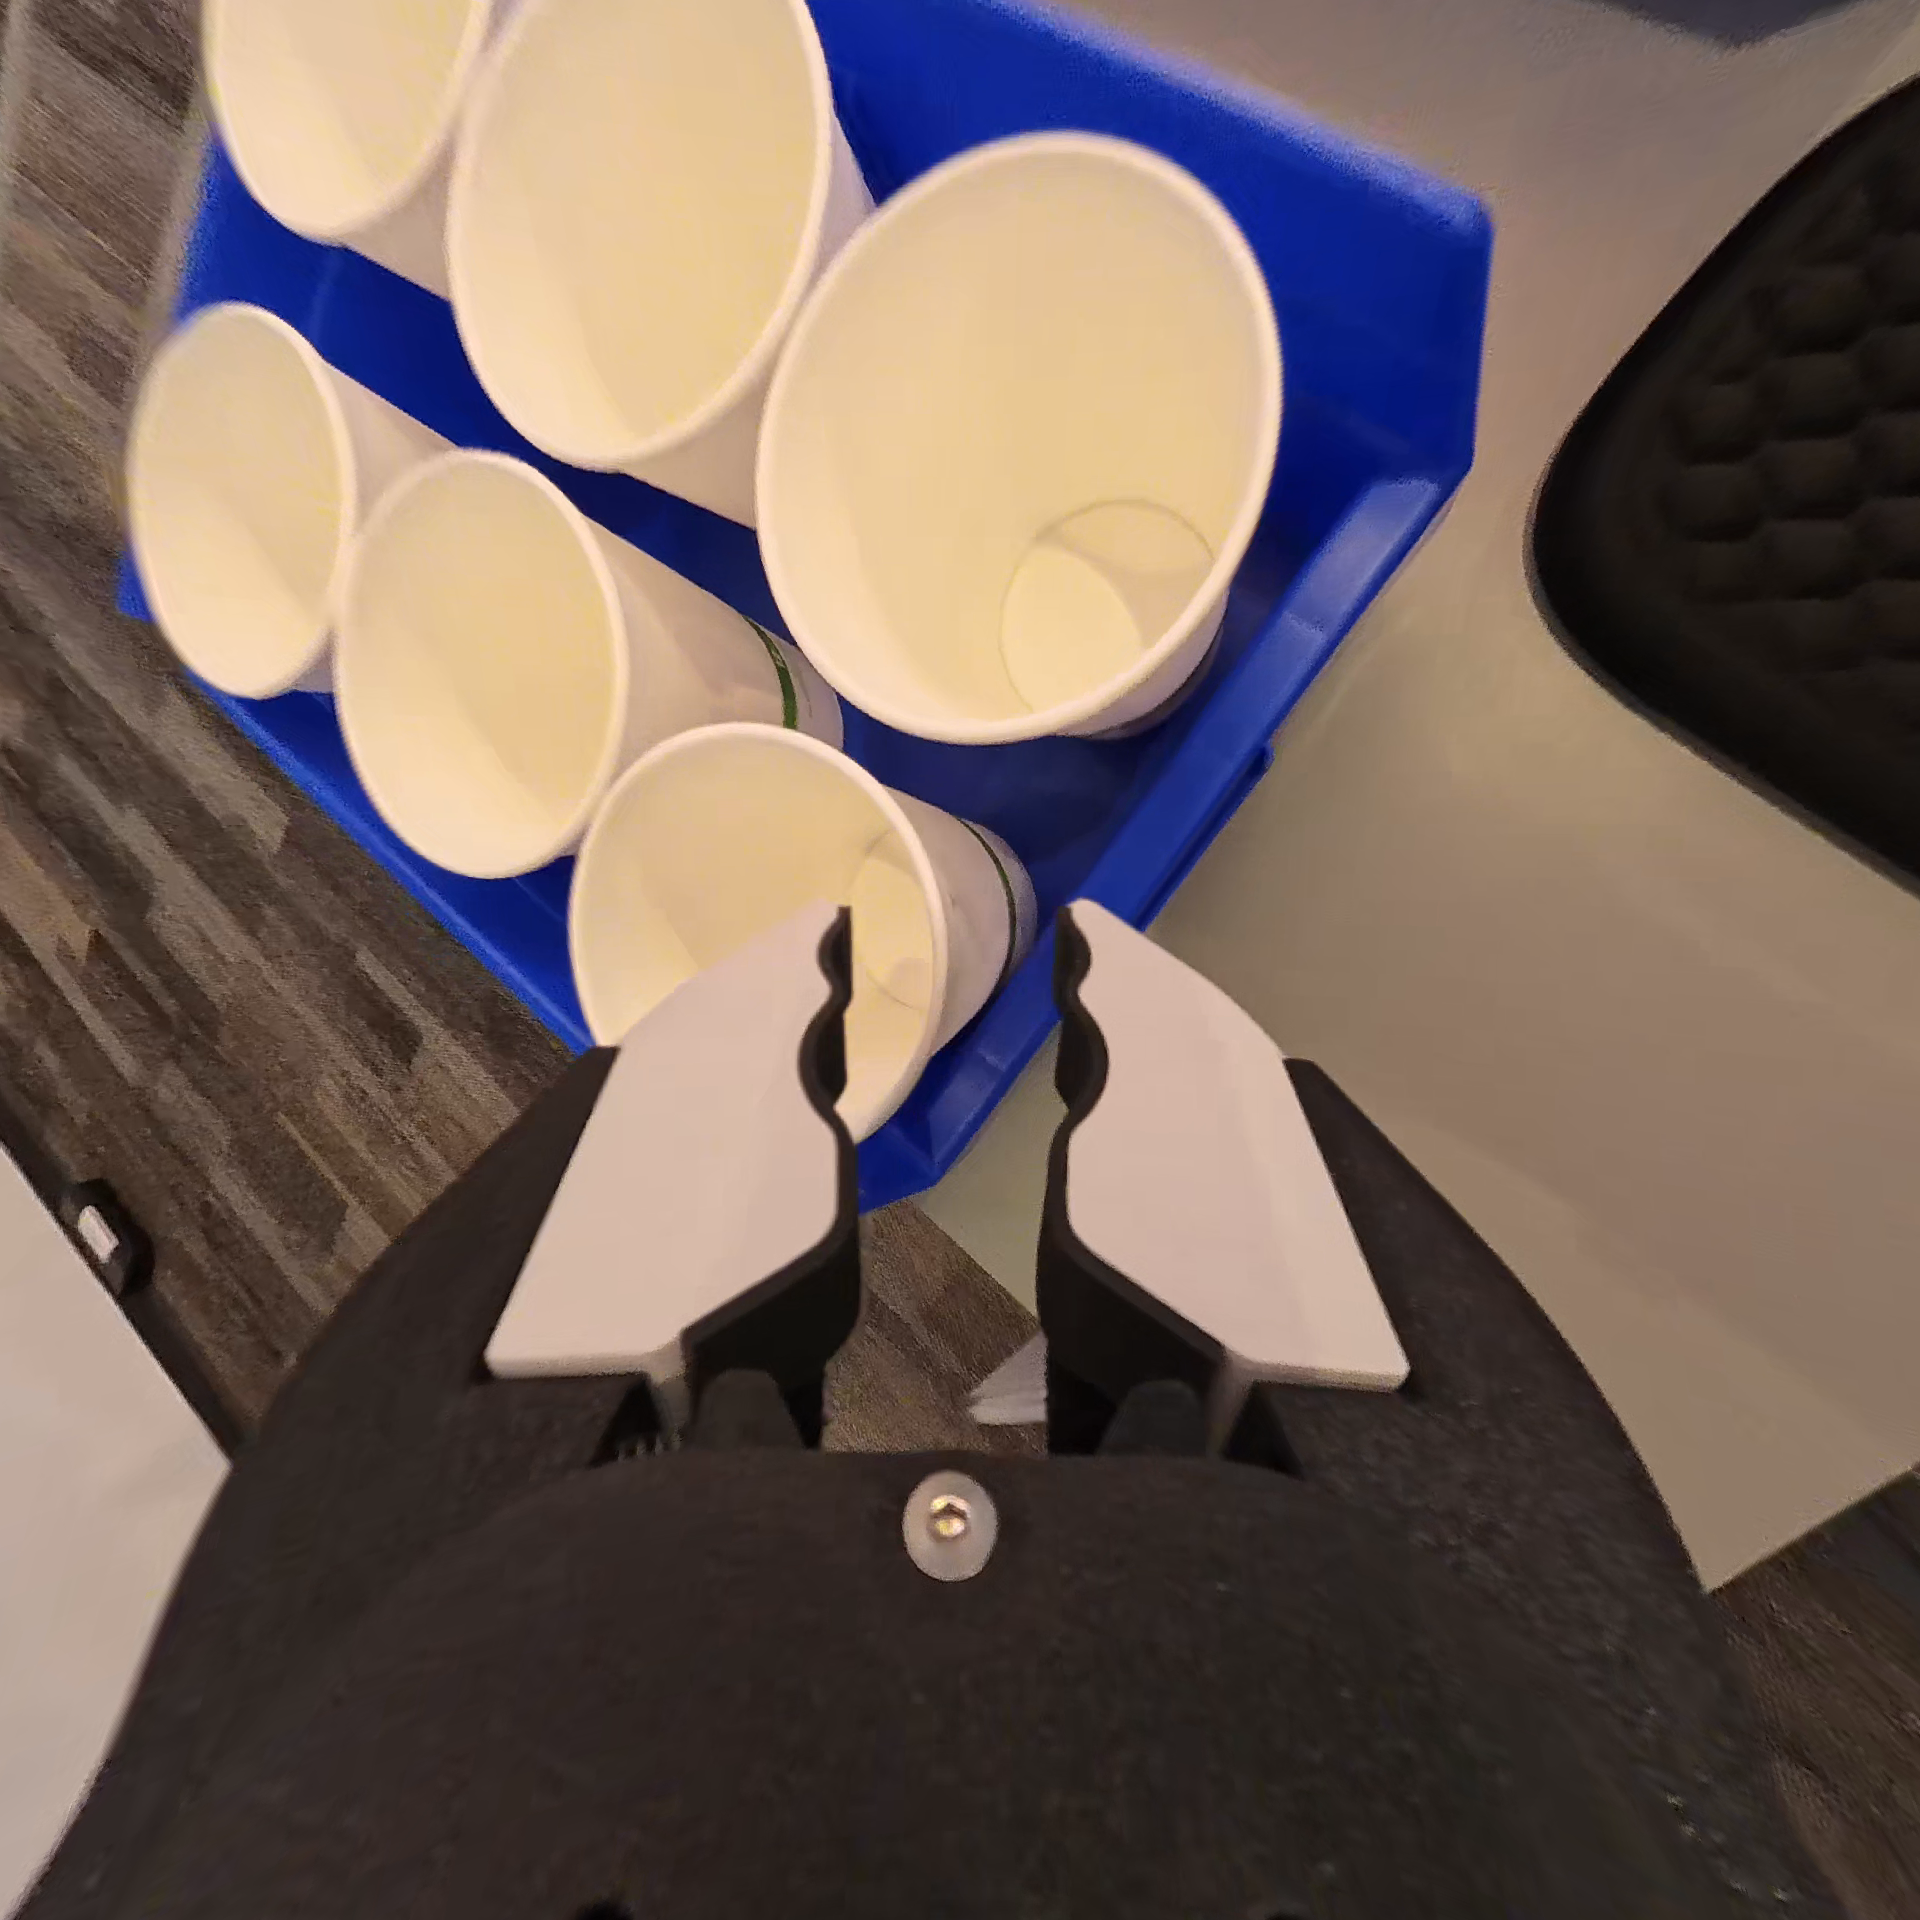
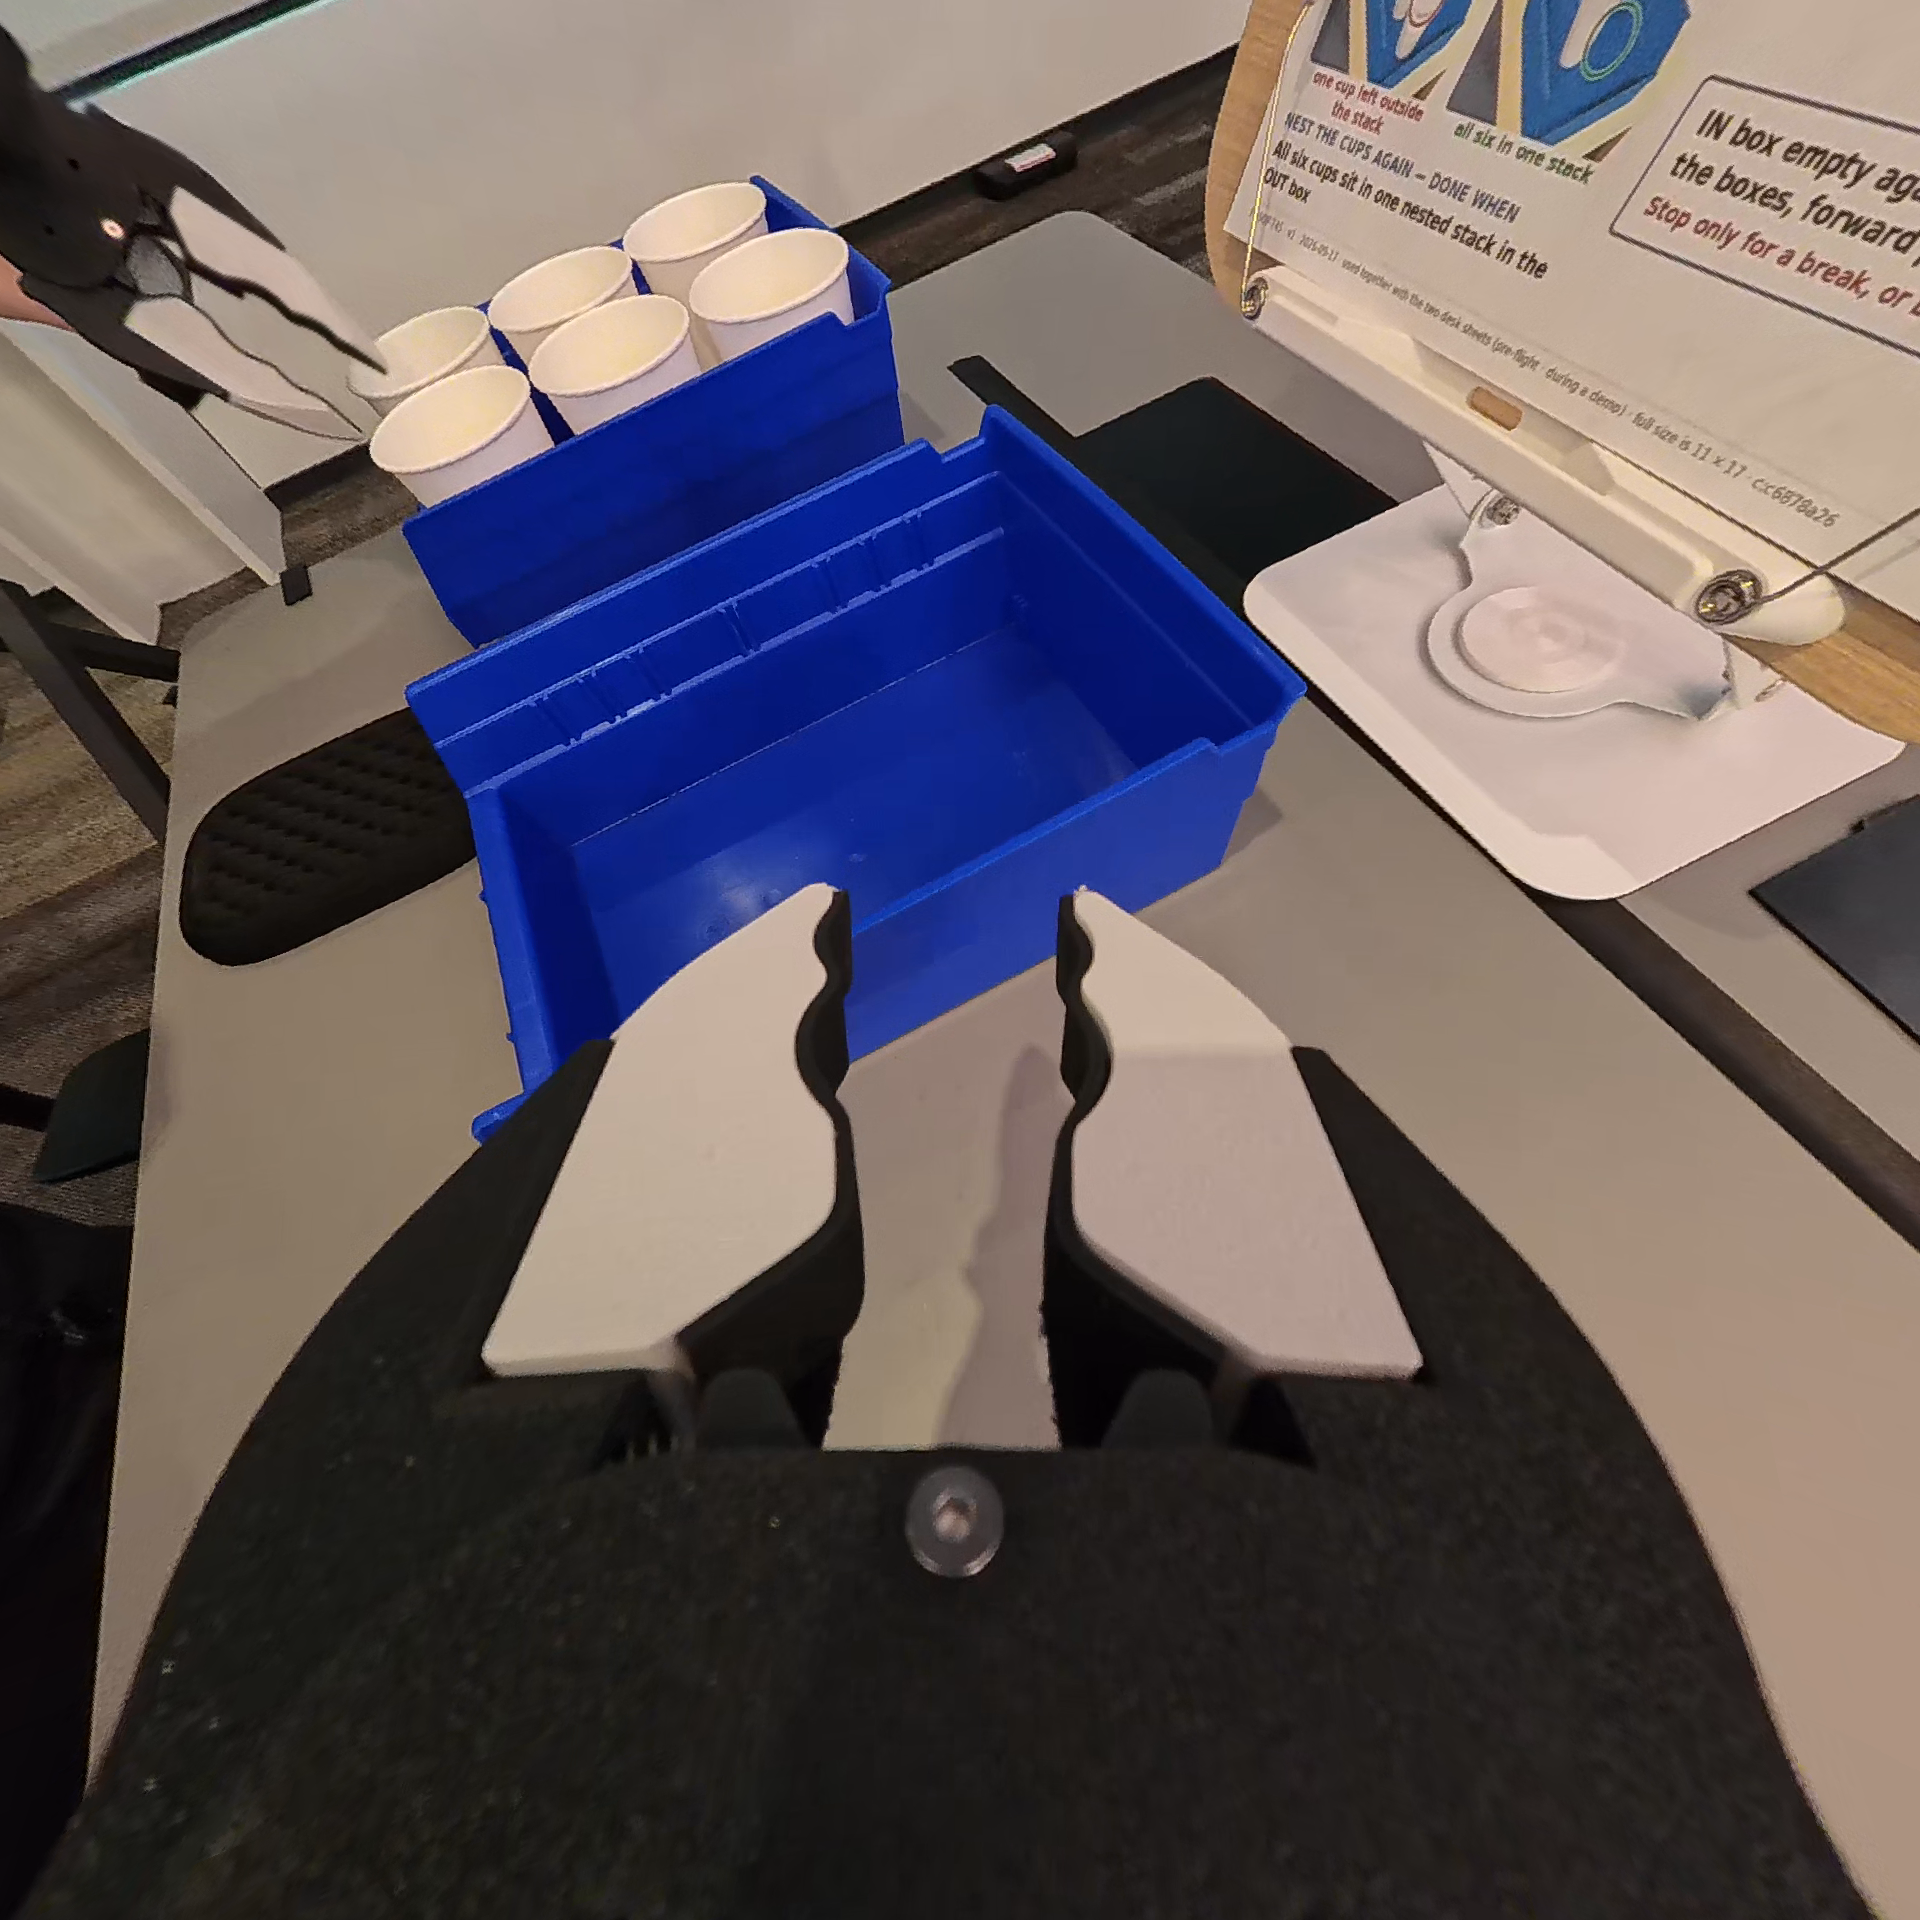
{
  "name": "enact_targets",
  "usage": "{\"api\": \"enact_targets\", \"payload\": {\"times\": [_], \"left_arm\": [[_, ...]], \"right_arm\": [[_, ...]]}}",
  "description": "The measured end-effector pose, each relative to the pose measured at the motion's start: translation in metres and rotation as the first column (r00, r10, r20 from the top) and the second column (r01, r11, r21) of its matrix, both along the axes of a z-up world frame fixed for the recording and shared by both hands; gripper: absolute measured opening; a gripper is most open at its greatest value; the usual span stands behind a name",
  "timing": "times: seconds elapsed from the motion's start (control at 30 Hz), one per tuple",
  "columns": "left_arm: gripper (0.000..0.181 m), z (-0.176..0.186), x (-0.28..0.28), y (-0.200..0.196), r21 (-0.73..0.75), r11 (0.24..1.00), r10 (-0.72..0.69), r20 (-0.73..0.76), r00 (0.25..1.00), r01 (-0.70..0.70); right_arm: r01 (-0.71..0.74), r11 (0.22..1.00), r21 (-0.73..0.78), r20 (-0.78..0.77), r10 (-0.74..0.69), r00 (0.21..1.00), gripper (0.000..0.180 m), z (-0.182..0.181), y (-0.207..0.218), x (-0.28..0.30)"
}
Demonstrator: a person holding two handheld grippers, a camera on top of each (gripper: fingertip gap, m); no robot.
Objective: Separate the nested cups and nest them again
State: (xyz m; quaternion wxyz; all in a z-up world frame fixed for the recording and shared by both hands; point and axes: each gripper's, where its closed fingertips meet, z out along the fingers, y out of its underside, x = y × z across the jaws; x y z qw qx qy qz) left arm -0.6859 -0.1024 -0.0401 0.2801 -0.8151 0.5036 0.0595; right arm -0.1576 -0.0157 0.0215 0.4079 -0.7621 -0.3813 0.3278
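Left gripper: jaws parted, holding nothing – poised over the nearest white paper cup, one finger inside its rim.
Six white paper cups: upright, separate, mouths up, in the far blue plastic bin.
Right gripper: jaws parted, holding nothing – at the near blue plastic bin, well apart from the cups.
Nearer arm: left.

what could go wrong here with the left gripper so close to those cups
1. The six cups stand packed together in the far blue bin, so the open left gripper closing on the nearest cup may bump or tip its neighbour.
2. One finger already overlaps that cup's mouth; a hard pinch on the thin paper rim could crush it.
3. The near bin is empty and the right gripper is open, holding nothing, so a dragged cup gets no support.
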Motion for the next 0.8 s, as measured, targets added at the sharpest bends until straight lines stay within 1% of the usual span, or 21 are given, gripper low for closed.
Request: {"api": "enact_targets", "payload": {"times": [0.1, 0.17, 0.2, 0.33, 0.5, 0.53, 0.6, 0.67, 0.73, 0.8], "left_arm": [[0.038, 0.021, 0.014, 0.0, 0.093, 0.995, -0.035, 0.006, 0.999, 0.034], [0.034, 0.031, 0.038, -0.005, 0.133, 0.987, -0.095, 0.013, 0.995, 0.092], [0.033, 0.031, 0.05, -0.008, 0.131, 0.984, -0.124, -0.002, 0.992, 0.123], [0.033, 0.015, 0.082, -0.01, 0.081, 0.977, -0.192, -0.054, 0.98, 0.196], [0.031, -0.005, 0.087, 0.001, 0.029, 0.981, -0.189, -0.107, 0.976, 0.193], [0.026, -0.009, 0.088, 0.002, 0.011, 0.982, -0.188, -0.11, 0.976, 0.191], [0.023, -0.015, 0.089, 0.004, -0.018, 0.983, -0.186, -0.115, 0.976, 0.185], [0.012, -0.02, 0.09, 0.003, -0.05, 0.981, -0.194, -0.116, 0.974, 0.189], [0.012, -0.022, 0.091, 0.003, -0.068, 0.98, -0.194, -0.111, 0.975, 0.187], [0.007, -0.022, 0.094, 0.002, -0.083, 0.978, -0.197, -0.095, 0.976, 0.19]], "right_arm": [[0.0, 1.0, -0.002, -0.006, 0.0, 1.0, 0.037, 0.001, 0.0, 0.001], [-0.004, 1.0, -0.005, -0.009, 0.004, 1.0, 0.037, 0.001, 0.0, -0.001], [-0.008, 1.0, -0.01, -0.009, 0.007, 1.0, 0.037, 0.0, 0.0, -0.002], [-0.012, 0.999, -0.032, 0.017, 0.013, 1.0, 0.037, -0.009, 0.0, -0.003], [-0.017, 0.999, -0.041, 0.016, 0.018, 1.0, 0.037, -0.01, -0.002, -0.002], [-0.017, 0.999, -0.039, 0.014, 0.017, 1.0, 0.037, -0.009, -0.002, -0.001], [-0.021, 0.999, -0.042, 0.006, 0.022, 1.0, 0.037, -0.008, -0.003, -0.001], [-0.025, 0.998, -0.052, 0.003, 0.025, 1.0, 0.037, -0.009, -0.003, 0.0], [-0.024, 0.998, -0.059, 0.004, 0.024, 1.0, 0.037, -0.011, -0.002, 0.0], [-0.028, 0.997, -0.074, 0.003, 0.028, 1.0, 0.037, -0.014, -0.002, 0.0]]}}
